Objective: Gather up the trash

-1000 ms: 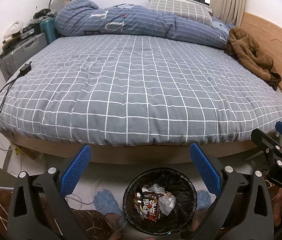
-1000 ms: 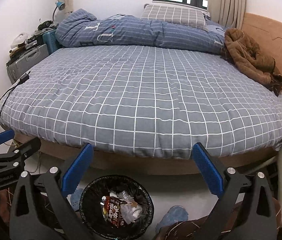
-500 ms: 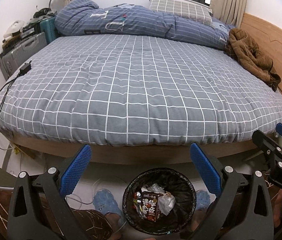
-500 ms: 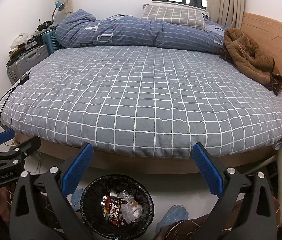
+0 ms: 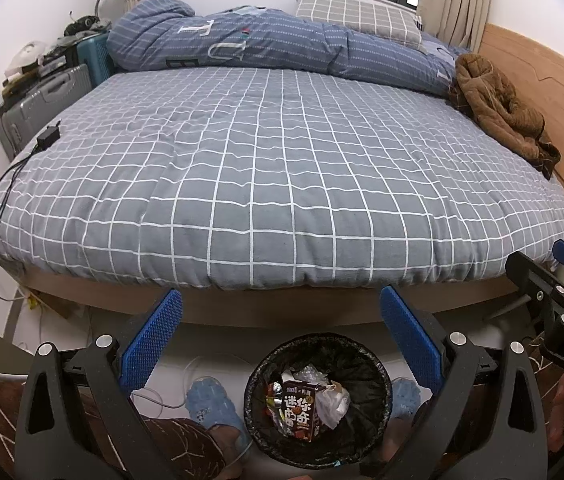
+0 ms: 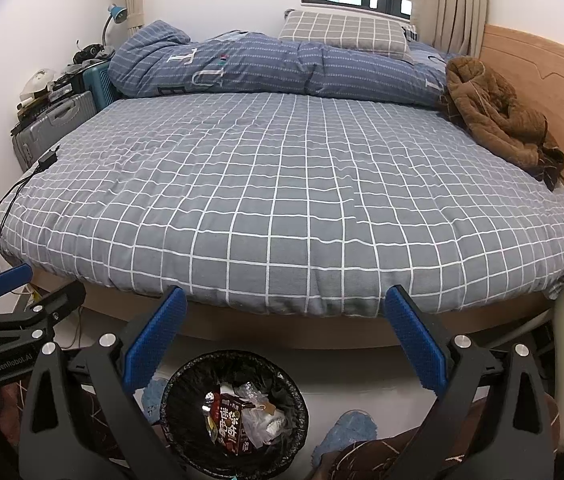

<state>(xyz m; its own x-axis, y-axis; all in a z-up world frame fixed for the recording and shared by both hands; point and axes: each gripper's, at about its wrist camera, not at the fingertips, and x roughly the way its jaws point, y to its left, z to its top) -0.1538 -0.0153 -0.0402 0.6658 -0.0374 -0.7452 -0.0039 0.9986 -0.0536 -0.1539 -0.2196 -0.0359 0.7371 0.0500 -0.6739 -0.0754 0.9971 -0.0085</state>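
A round black-lined trash bin point(image 5: 378, 364) point(image 6: 186, 376) stands on the floor at the foot of the bed. Inside lie a brown snack box point(image 5: 302, 408) point(image 6: 231, 424), crumpled white plastic point(image 5: 334, 400) point(image 6: 260, 420) and other wrappers. My left gripper point(image 5: 282, 344) hangs above the bin, open, with nothing between its blue pads. My right gripper point(image 6: 286, 352) is also open and empty, held above and slightly right of the bin. Each gripper shows at the edge of the other's view, the right gripper point(image 5: 554, 292) and the left gripper point(image 6: 14, 300).
A bed with a grey checked cover point(image 5: 282, 168) fills the view ahead. On it lie a rolled blue duvet point(image 5: 266, 44), a brown jacket point(image 5: 498, 108) and a black charger with cable point(image 5: 48, 136). Suitcases point(image 5: 42, 100) stand at the left. The person's blue slippers point(image 5: 212, 400) flank the bin.
Both views have shifted very slightly; the grippers stay open over the bin and its contents have not moved.
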